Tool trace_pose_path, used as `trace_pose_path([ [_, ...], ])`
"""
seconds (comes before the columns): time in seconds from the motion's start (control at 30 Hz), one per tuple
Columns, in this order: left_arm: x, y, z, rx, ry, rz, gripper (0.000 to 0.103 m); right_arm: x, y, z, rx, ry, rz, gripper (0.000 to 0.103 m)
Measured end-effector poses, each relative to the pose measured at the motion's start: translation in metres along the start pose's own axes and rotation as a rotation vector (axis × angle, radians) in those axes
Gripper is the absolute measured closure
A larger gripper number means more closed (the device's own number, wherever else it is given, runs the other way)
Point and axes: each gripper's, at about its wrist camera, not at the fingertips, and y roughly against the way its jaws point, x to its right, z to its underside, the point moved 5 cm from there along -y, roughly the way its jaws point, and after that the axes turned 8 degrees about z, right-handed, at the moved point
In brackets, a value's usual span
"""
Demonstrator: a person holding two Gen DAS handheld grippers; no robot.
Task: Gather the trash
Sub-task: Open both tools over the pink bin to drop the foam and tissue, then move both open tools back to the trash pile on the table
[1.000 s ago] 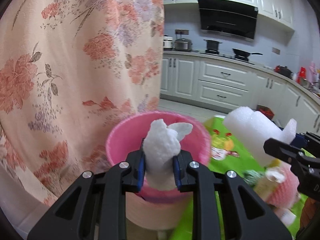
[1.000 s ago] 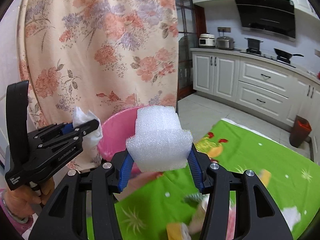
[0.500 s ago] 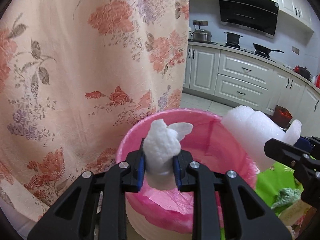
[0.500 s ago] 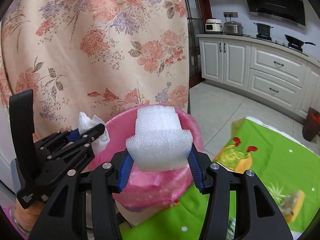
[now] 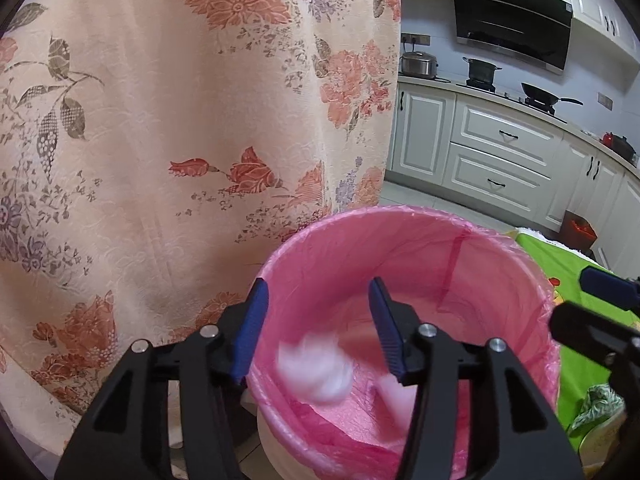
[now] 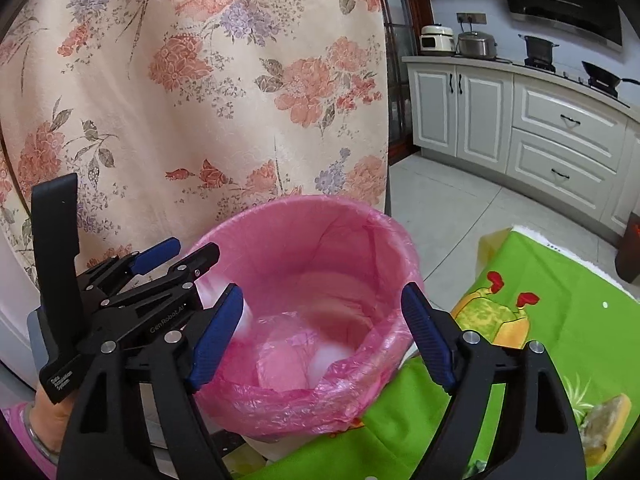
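Left wrist: left gripper (image 5: pixel 318 320) jaws opening, nothing between them; blurred white crumpled paper wad (image 5: pixel 316 370) is just below, inside the pink-lined round trash bin (image 5: pixel 400 220).

Right wrist: right gripper (image 6: pixel 322 336) jaws opening, empty, over same bin (image 6: pixel 312 204); white foam chunk (image 6: pixel 328 360) lies inside, straight below.

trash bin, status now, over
Left gripper and right gripper jaws opening, nothing between them. White wad falling into pink-lined bin. Nothing in the way.
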Motion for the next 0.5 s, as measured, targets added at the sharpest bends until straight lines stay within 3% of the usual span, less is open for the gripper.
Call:
trace_pose_path([
  [0.3,0.005,0.027,0.0,0.035,-0.002,-0.009,0.031,0.004,0.042,-0.001,0.046,0.007,0.049,0.025],
  [0.5,0.022,0.056,0.001,0.068,-0.025,0.006,0.023,0.015,0.098,-0.002,0.113,-0.001,0.101,0.025],
])
